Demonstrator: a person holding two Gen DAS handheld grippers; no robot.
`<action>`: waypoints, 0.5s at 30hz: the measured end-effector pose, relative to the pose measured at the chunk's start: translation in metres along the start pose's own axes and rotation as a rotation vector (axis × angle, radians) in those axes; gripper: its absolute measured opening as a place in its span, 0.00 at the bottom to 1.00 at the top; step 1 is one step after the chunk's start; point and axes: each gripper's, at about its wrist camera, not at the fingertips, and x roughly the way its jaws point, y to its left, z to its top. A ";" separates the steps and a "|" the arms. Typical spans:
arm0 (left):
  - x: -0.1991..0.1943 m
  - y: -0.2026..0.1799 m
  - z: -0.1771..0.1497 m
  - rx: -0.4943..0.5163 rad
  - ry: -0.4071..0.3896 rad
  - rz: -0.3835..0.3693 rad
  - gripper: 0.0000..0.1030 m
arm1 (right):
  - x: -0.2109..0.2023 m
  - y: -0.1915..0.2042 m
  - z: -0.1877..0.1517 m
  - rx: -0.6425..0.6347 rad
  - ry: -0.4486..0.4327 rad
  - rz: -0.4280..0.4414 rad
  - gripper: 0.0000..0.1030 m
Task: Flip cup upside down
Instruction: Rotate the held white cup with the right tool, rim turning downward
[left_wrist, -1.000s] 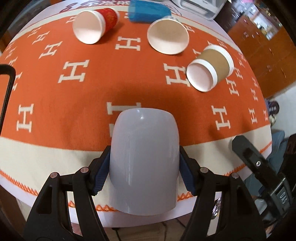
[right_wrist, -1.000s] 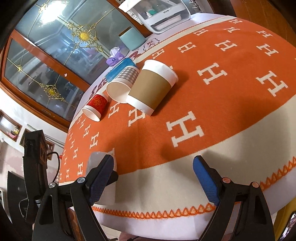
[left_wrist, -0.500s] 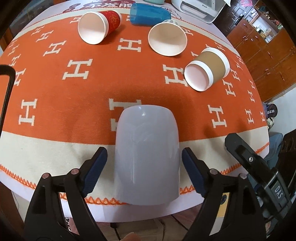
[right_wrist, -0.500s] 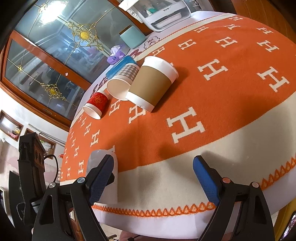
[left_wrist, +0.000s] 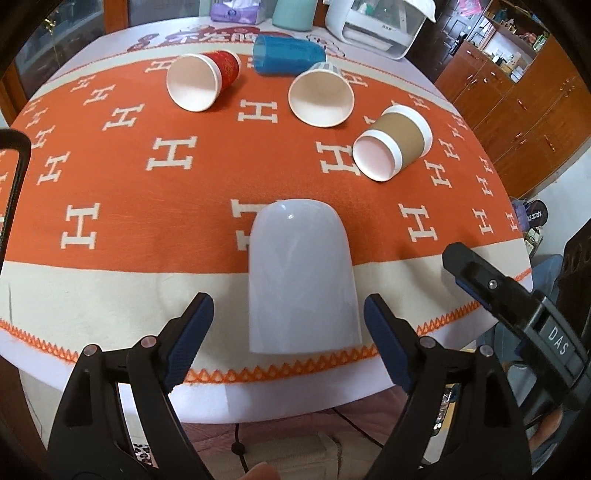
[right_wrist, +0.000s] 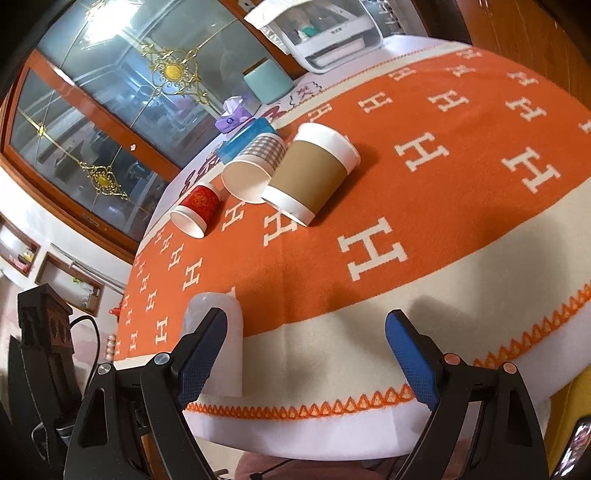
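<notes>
A pale grey cup (left_wrist: 300, 277) stands upside down near the front edge of the orange tablecloth (left_wrist: 147, 206). My left gripper (left_wrist: 288, 332) is open, its blue pads (left_wrist: 192, 332) apart from the cup's sides, drawn back toward the table's front. The cup also shows in the right wrist view (right_wrist: 229, 332), partly behind the left finger. My right gripper (right_wrist: 306, 354) is open and empty over the cream border of the cloth (right_wrist: 332, 350), to the right of the cup.
Several cups lie on their sides at the back: a red one (left_wrist: 201, 79), a blue one (left_wrist: 286, 54), a checked one (left_wrist: 321, 96) and a brown one (left_wrist: 393, 142). A white appliance (left_wrist: 373, 22) and teal container (left_wrist: 293, 13) stand behind them. The right gripper's body (left_wrist: 517, 306) is at right.
My left gripper has opened, let go of the grey cup and drawn back from it. The cup stays upside down on the cloth. The right gripper has hardly moved.
</notes>
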 end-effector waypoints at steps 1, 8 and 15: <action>-0.004 0.002 -0.002 0.001 -0.013 0.001 0.79 | -0.002 0.002 -0.001 -0.009 -0.006 -0.005 0.87; -0.029 0.015 -0.014 0.004 -0.107 0.014 0.79 | -0.014 0.027 -0.011 -0.078 -0.034 -0.020 0.87; -0.053 0.037 -0.027 -0.026 -0.235 0.094 0.79 | -0.011 0.045 -0.020 -0.118 0.001 0.035 0.87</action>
